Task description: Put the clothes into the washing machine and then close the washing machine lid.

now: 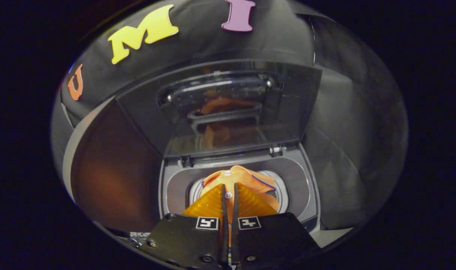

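The gripper (228, 195), low in the middle of the frame, is being pressed together on an orange garment (243, 179), which is being dangled over the washing machine (306, 195) drum opening. Lid (220, 108) is being propped upright behind. Cloth's probably light and floppy, so a bunched fold is best pinched.

Tool (230, 187) pointing forward and down, fingers (213, 202) nearly together, pinching orange cloth (246, 178) between them.

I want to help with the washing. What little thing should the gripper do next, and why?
Probably lower a little and let go. The gripper is shut on the orange cloth, which hangs over the washer's round opening, and the lid stands open behind.
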The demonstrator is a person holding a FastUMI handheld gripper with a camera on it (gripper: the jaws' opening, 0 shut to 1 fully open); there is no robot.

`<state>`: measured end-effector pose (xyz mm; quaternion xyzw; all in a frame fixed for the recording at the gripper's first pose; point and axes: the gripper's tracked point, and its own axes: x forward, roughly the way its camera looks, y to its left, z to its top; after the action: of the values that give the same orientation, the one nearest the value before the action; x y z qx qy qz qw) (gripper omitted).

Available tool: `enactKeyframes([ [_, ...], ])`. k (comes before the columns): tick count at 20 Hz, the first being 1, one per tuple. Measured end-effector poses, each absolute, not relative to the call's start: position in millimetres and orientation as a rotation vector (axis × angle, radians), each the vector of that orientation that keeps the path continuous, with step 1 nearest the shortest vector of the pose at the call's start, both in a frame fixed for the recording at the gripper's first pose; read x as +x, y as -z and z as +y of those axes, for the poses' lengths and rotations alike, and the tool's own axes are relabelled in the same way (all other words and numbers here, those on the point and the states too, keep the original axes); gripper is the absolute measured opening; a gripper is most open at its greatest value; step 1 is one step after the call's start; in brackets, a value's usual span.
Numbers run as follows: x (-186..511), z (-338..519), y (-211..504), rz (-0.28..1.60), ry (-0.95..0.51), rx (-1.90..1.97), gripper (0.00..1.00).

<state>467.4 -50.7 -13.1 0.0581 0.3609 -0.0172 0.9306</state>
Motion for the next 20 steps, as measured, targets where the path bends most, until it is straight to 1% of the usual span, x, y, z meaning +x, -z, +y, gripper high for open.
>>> enactKeyframes([
  [3,460.7,-49.6,37.3,0.829,0.038,0.122,0.06],
  [5,462.9,-52.7,45.8,0.854,0.042,0.121,0.06],
  [8,459.8,-54.5,42.7,0.856,0.054,0.124,0.08],
  [11,457.9,-57.4,46.5,0.854,0.064,0.129,0.13],
  [14,458.7,-63.8,39.4,0.825,0.077,0.101,0.15],
  [17,451.4,-67.0,34.4,0.804,0.094,0.092,0.76],
  [18,451.4,-68.4,33.1,0.794,0.102,0.094,0.81],
  [20,449.8,-71.4,33.5,0.793,0.113,0.089,0.82],
])
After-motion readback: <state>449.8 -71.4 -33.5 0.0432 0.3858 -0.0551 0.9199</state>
